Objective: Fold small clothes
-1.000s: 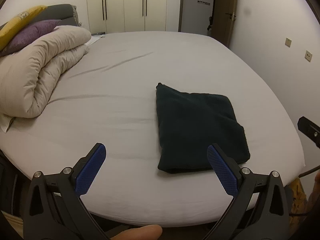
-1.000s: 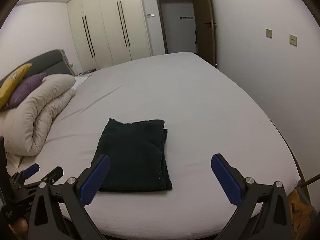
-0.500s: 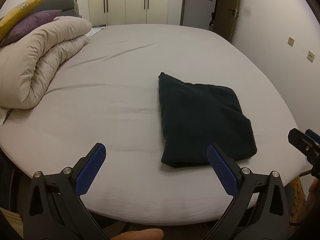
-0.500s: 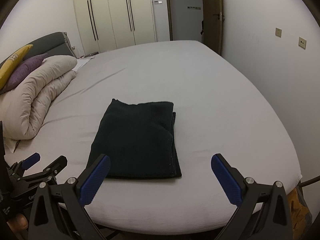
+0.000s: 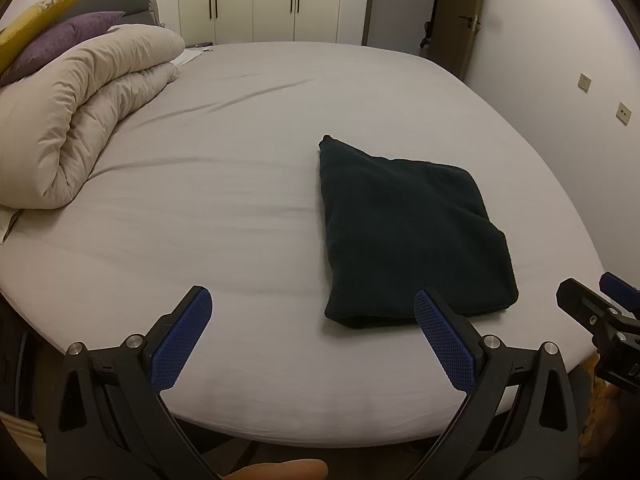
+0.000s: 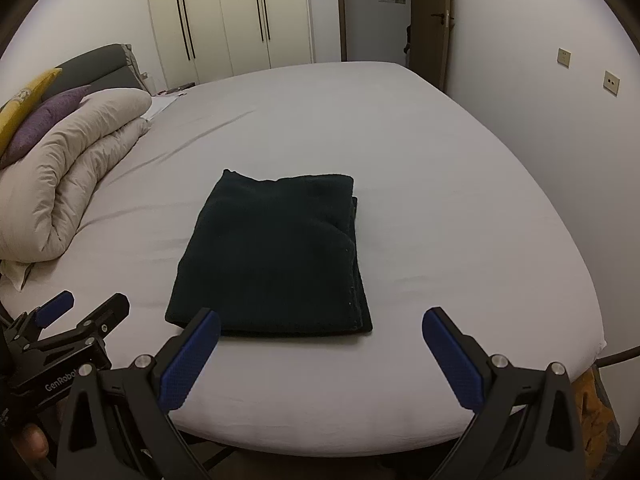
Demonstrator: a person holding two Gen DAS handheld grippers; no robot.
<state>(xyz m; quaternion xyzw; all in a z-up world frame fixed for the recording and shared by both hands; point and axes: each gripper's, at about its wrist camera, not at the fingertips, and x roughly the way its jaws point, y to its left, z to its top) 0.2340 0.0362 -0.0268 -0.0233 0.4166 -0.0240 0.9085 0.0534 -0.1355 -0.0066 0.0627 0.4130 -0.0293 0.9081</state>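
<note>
A dark green garment (image 5: 408,228) lies folded into a flat rectangle on the grey bed sheet (image 5: 224,184); in the right wrist view it (image 6: 276,252) sits just beyond the fingers. My left gripper (image 5: 312,320) is open and empty, low over the near edge of the bed, left of the garment. My right gripper (image 6: 320,340) is open and empty, in front of the garment's near edge. Each gripper shows at the side of the other's view: the right one (image 5: 600,312), the left one (image 6: 80,316).
A rolled beige duvet (image 5: 84,112) with purple and yellow pillows (image 5: 60,36) lies at the left of the bed. Wardrobe doors (image 5: 276,0) and an open doorway stand behind. A wall with sockets (image 6: 564,56) runs along the right side.
Both grippers have moved forward and closer to the bed, so the folded garment looks larger. The garment has not moved. Both grippers stay open.
</note>
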